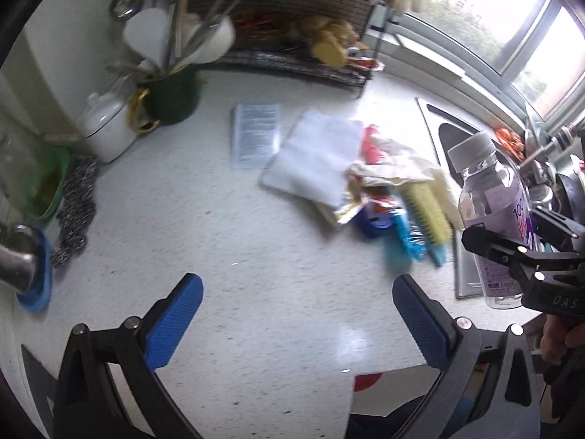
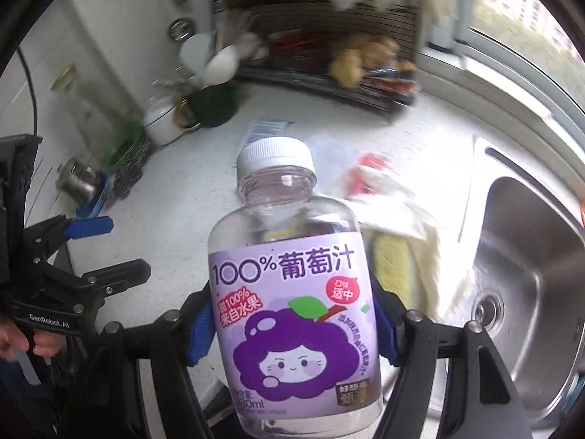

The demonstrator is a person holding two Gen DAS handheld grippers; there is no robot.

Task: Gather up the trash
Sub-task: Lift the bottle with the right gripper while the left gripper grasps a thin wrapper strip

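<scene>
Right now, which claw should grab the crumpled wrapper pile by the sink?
Left. The left claw is open and holds nothing, over the counter near the wrapper pile. The right claw is clamped on the juice bottle.

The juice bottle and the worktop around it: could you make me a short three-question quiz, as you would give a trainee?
1. True or false: the right gripper is shut on the juice bottle.
2. What colour is the bottle's cap? A) red B) white C) green
3. Fill in: the left gripper is ____ and holds nothing.

Key:
1. True; the blue pads press its purple label from both sides.
2. B.
3. Open; only bare counter shows between its fingers, while crumpled wrappers lie farther off, near the sink.
</scene>
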